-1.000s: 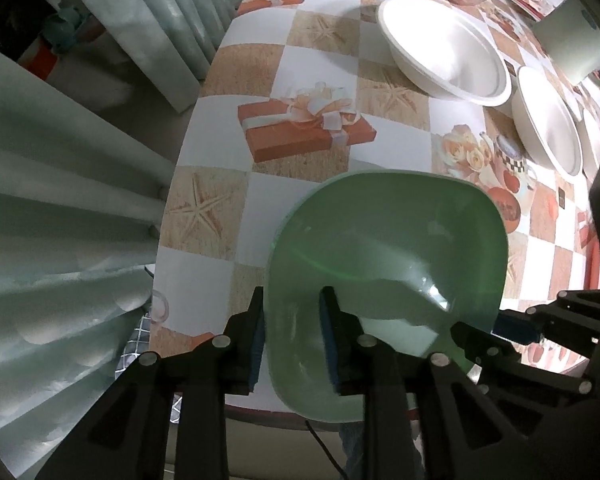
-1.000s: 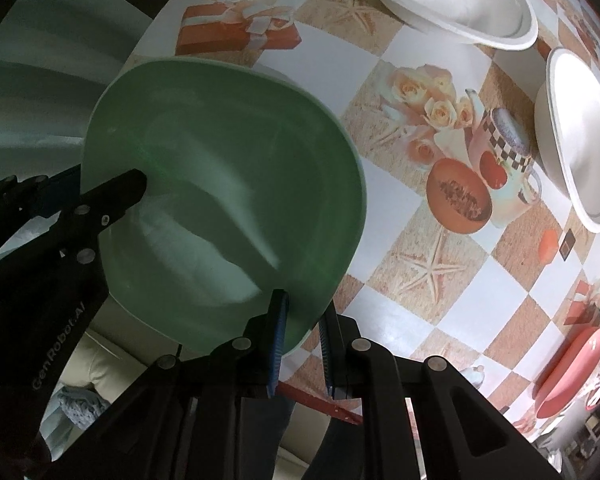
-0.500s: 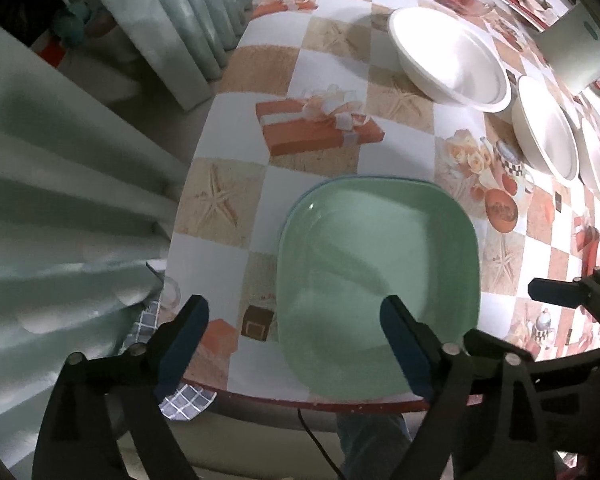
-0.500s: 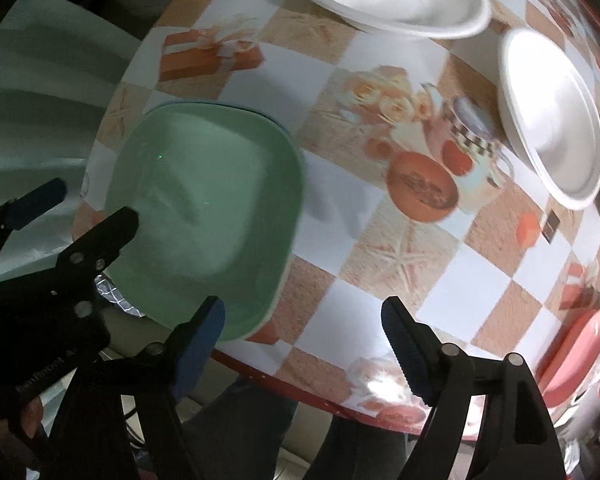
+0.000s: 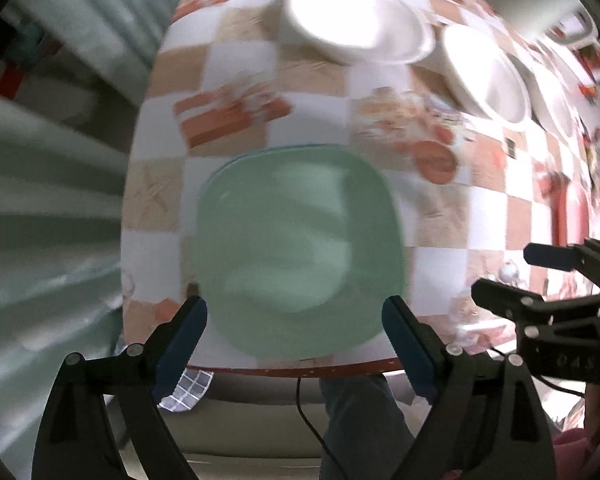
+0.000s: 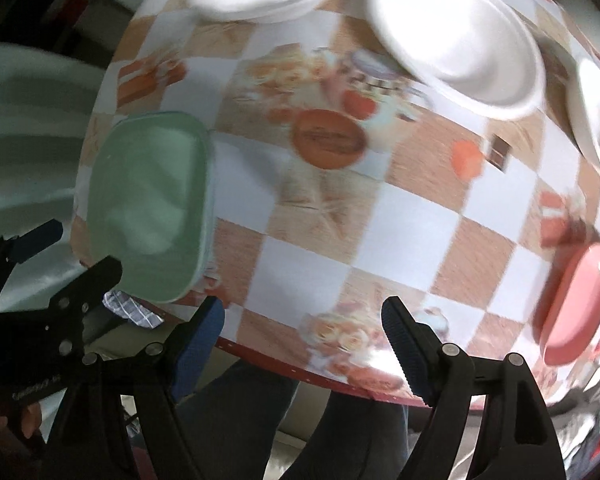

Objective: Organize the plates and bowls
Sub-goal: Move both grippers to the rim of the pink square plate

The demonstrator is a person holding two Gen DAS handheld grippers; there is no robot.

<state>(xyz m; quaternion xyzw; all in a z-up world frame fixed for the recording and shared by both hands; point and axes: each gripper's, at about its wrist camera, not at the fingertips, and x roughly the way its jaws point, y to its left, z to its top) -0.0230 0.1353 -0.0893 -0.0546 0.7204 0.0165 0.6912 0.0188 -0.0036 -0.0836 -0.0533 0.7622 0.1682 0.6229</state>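
A pale green square plate (image 5: 298, 254) lies flat on the checked tablecloth near the table's front left edge; it also shows at the left of the right wrist view (image 6: 150, 204). My left gripper (image 5: 296, 344) is open and empty, just in front of the plate's near rim. My right gripper (image 6: 302, 344) is open and empty over the table's front edge, to the right of the plate. Two white bowls (image 5: 356, 24) (image 5: 486, 76) stand further back. A pink plate (image 6: 576, 304) lies at the right edge.
The table (image 6: 320, 216) has a red front rim with a person's legs below it. Pale curtains (image 5: 52, 184) hang at the left. A checked cloth (image 5: 186, 390) hangs under the table edge. A third white dish (image 6: 598, 120) sits at the far right.
A second ago both grippers were shut on the green plate, holding it above the table. They let go and opened; the plate now lies on the table and both grippers have drawn back.
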